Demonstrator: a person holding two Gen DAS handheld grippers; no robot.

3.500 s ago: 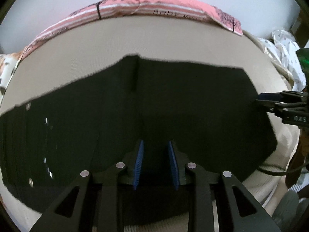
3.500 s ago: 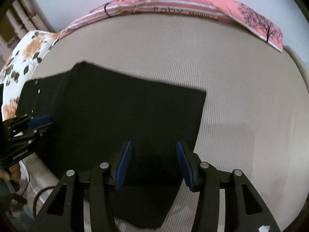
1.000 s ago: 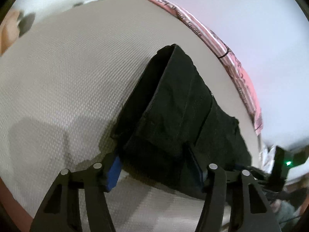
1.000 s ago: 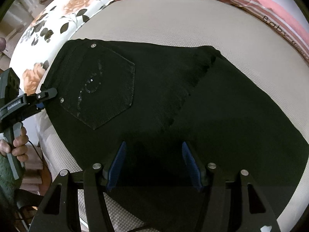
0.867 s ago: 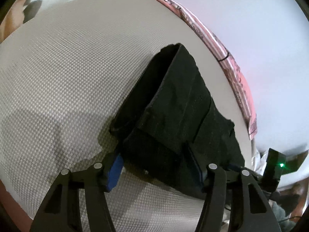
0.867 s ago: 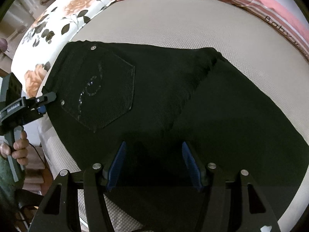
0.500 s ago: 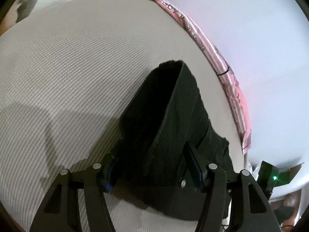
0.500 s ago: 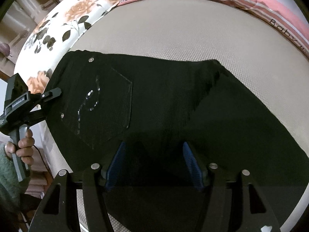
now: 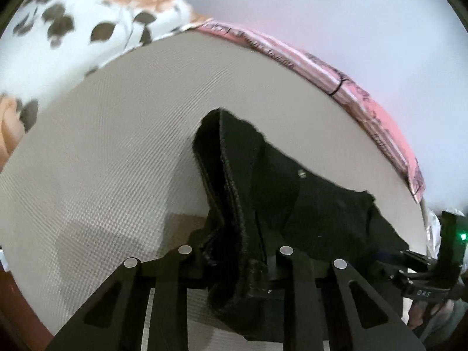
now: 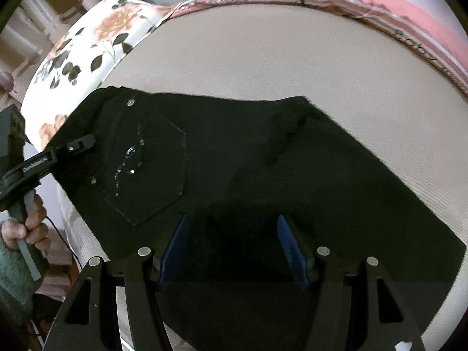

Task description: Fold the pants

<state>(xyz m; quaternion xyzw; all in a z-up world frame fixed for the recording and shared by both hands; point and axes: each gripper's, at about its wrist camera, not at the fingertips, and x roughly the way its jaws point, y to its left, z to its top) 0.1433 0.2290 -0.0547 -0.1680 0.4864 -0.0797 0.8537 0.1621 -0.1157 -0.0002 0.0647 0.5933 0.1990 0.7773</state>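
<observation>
Black pants [image 10: 263,161] lie spread on the bed, back pocket [image 10: 152,169] with shiny studs facing up. In the left wrist view the waist end of the pants [image 9: 292,204] is bunched and raised off the sheet. My left gripper [image 9: 237,251] has its jaws closing, and the thick fabric fills the gap and hides the pads. The right wrist view shows the left gripper [image 10: 79,143] at the waistband's left edge. My right gripper [image 10: 232,239] stands open just above the near edge of the pants, blue pads bare. It also shows at the right edge as the right gripper [image 9: 409,263].
The beige mattress [image 9: 117,146] stretches left of and beyond the pants. A floral pillow [image 10: 87,44] lies at the left end, and a pink striped blanket [image 10: 380,0] runs along the far edge by the wall. A person's hand [image 10: 29,228] holds the left gripper's handle.
The left gripper's jaws have narrowed onto the waist end and lifted it, so the fabric now stands bunched between them. The right gripper has stayed open over the pants.
</observation>
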